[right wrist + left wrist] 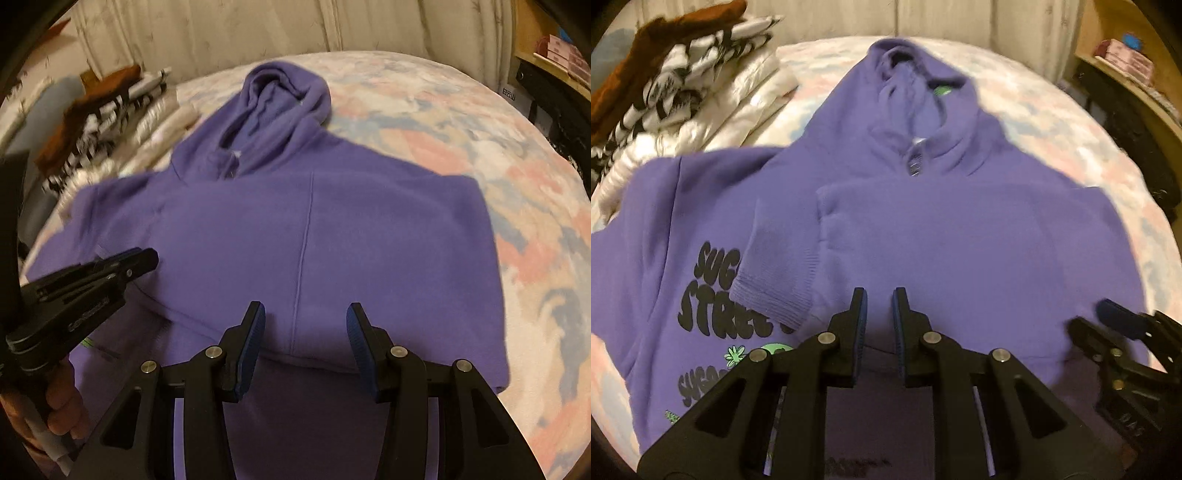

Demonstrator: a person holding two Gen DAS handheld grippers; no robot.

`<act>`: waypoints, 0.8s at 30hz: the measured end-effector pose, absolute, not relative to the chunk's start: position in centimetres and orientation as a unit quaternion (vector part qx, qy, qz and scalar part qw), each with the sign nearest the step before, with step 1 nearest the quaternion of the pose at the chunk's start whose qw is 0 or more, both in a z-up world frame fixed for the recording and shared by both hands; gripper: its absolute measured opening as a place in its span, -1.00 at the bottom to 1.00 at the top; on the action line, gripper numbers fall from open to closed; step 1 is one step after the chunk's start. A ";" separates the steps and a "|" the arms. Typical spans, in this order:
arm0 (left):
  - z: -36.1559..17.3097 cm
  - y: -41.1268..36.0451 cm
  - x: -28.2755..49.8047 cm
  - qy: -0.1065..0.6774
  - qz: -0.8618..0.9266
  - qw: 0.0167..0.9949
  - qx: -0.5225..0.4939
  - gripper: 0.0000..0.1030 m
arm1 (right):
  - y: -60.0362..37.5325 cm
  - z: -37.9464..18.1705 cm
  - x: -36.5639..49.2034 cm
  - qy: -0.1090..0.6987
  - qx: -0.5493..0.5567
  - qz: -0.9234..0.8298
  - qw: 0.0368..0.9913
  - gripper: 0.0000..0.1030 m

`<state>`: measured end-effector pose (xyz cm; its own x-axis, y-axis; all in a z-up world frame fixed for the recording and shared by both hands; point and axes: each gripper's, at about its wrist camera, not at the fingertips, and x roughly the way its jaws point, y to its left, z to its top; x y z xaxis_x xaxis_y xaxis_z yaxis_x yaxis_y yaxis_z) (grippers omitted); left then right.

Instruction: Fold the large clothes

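While both hover over the near hem, the left hand-held gripper (pixel 880 295) has its jaws nearly together on nothing, and the right hand-held gripper (pixel 306 314) stands apart and empty. One purple hoodie (pixel 303 236) lies on the bed (pixel 517 192), its right edge folded in straight, with bare bedspread beyond. One clothes pile (pixel 683 85) sits far left.
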<state>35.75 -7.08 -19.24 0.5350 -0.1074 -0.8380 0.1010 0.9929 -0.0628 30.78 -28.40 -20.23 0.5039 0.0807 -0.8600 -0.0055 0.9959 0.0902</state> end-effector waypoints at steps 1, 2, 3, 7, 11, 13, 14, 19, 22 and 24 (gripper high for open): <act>-19.5 -6.8 36.0 0.479 -0.059 0.876 -0.009 -0.77 | -28.9 -20.6 30.7 0.500 0.039 0.018 0.865 -0.09; -19.6 -6.3 36.0 0.477 -0.060 0.876 -0.017 -0.77 | -29.6 -20.7 30.5 0.497 0.048 0.021 0.866 -0.06; -19.5 -5.8 36.1 0.475 -0.058 0.878 -0.019 -0.77 | -30.3 -20.8 30.3 0.494 0.060 0.026 0.867 0.06; -19.4 -4.9 36.7 0.478 -0.067 0.876 -0.026 -0.78 | -33.1 -20.5 29.2 0.481 0.019 -0.052 0.875 0.16; -19.4 -4.8 36.8 0.476 -0.061 0.877 -0.028 -0.78 | -35.8 -20.4 28.3 0.478 0.027 -0.082 0.874 0.16; -19.4 -5.0 36.8 0.476 -0.056 0.877 -0.029 -0.78 | -36.6 -20.2 28.1 0.477 0.029 -0.103 0.872 0.16; -19.4 -5.1 36.8 0.475 -0.055 0.878 -0.027 -0.78 | -37.1 -20.3 28.0 0.479 0.036 -0.105 0.871 0.16; -19.1 -5.4 36.6 0.477 -0.053 0.877 -0.021 -0.77 | -39.1 -20.2 26.6 0.479 0.067 -0.105 0.869 0.17; -18.9 -5.5 36.2 0.478 -0.053 0.876 -0.021 -0.77 | -39.0 -19.8 26.2 0.474 0.069 -0.104 0.872 0.17; -18.4 -5.6 35.8 0.480 -0.055 0.875 -0.024 -0.77 | -39.0 -19.4 26.4 0.470 0.072 -0.101 0.874 0.17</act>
